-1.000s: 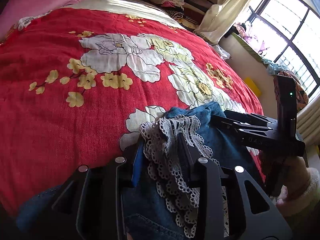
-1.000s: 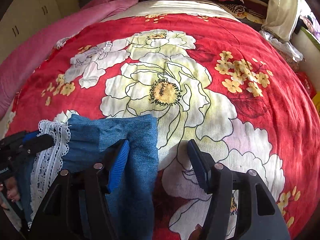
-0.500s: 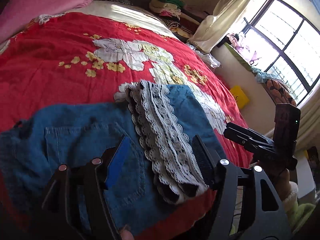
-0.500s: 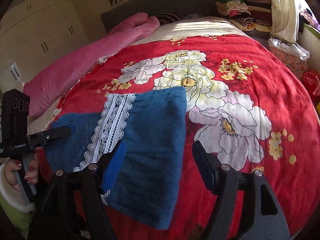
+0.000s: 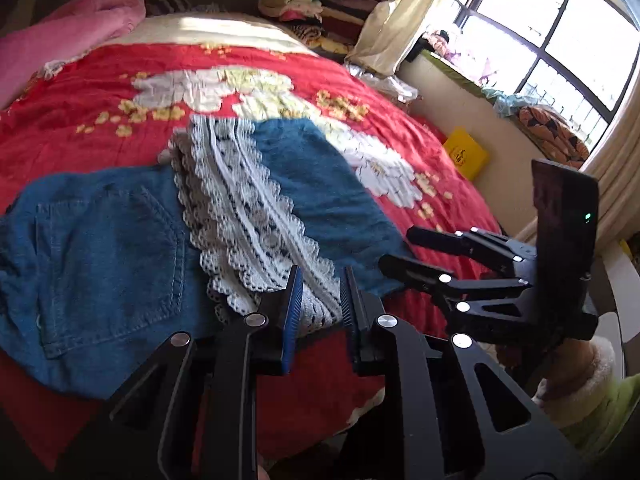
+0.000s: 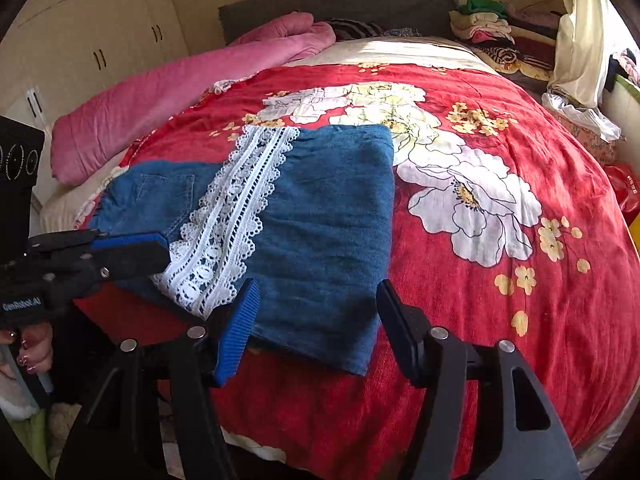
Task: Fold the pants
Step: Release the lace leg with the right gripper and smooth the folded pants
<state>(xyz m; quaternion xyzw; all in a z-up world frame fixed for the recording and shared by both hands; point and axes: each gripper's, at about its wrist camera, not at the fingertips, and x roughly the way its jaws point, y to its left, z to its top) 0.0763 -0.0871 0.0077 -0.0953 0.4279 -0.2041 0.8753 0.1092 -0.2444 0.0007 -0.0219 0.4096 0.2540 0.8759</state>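
The pants lie folded on the red bedspread, lace hem on top. Left gripper jaws are closing on nothing; right gripper closing too (both empty). Next fold: grip 2 matching corners evenly.

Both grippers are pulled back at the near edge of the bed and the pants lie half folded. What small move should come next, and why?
Probably bring the left gripper, jaws closing with nothing gripped, onto the lace hem near the bed's edge. The pants lie folded once, lace hem over the pocket half, a long shape needing another fold. The right gripper hovers open over the denim.
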